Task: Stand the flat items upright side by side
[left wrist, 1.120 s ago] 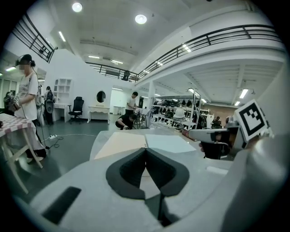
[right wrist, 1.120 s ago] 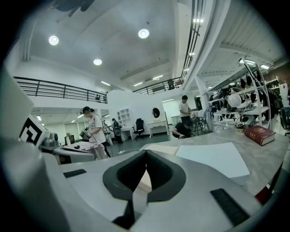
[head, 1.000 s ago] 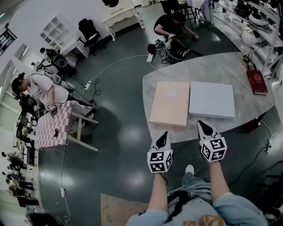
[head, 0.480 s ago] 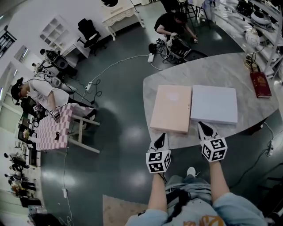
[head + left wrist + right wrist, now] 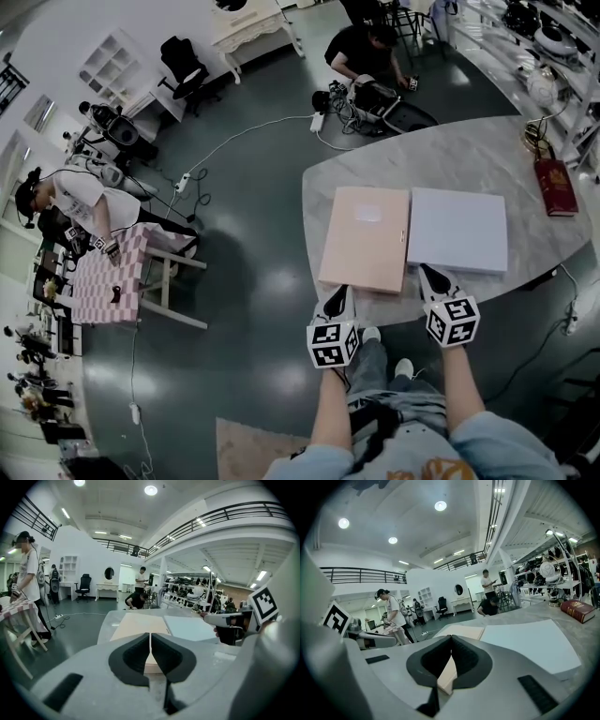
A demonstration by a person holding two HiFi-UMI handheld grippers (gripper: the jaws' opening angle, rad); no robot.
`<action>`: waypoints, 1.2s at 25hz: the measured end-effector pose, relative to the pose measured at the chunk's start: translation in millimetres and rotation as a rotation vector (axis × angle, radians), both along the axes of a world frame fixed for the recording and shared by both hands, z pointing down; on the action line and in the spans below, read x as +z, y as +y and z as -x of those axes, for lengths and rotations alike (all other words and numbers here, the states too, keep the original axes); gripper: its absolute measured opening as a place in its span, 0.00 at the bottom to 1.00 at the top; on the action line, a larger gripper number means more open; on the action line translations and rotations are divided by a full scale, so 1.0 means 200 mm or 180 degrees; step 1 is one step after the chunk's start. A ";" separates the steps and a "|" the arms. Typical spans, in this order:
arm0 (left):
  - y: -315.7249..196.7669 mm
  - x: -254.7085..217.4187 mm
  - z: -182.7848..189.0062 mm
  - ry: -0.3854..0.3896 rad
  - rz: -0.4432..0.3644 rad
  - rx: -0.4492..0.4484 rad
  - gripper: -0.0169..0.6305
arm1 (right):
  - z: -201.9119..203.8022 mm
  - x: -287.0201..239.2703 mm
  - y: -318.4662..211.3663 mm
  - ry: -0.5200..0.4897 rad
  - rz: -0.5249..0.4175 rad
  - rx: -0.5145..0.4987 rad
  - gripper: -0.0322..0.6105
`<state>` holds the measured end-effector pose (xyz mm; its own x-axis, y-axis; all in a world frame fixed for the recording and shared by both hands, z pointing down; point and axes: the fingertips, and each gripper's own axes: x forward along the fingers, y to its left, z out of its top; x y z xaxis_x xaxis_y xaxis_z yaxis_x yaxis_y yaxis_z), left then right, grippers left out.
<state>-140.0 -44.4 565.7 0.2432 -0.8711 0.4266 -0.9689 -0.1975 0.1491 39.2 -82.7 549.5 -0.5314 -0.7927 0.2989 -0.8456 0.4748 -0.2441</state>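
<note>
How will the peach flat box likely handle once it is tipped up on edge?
The peach flat box looks stiff: its edges run straight and it lies flat on the marble table. Broad but thin, it would probably tip easily on edge unless propped by the pale blue box beside it. The smooth marble may let its edge slide.
</note>
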 end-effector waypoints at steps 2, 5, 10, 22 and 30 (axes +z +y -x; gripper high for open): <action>-0.06 0.02 0.01 0.0016 0.0030 0.0016 0.06 | 0.01 0.01 -0.06 0.0018 0.0025 0.0024 0.05; -0.14 0.05 0.04 0.0021 0.0093 0.0066 0.07 | 0.03 0.03 -0.14 0.0035 0.0048 0.0109 0.05; -0.27 0.10 0.13 0.0035 0.0175 0.0091 0.10 | 0.12 0.08 -0.26 0.0086 0.0113 0.0197 0.05; -0.54 0.26 0.25 0.0115 0.0400 0.0290 0.24 | 0.17 0.27 -0.47 0.0158 0.0417 0.0482 0.10; -0.69 0.36 0.29 0.0175 0.0558 0.0532 0.39 | 0.20 0.41 -0.56 0.0242 0.0741 0.0590 0.25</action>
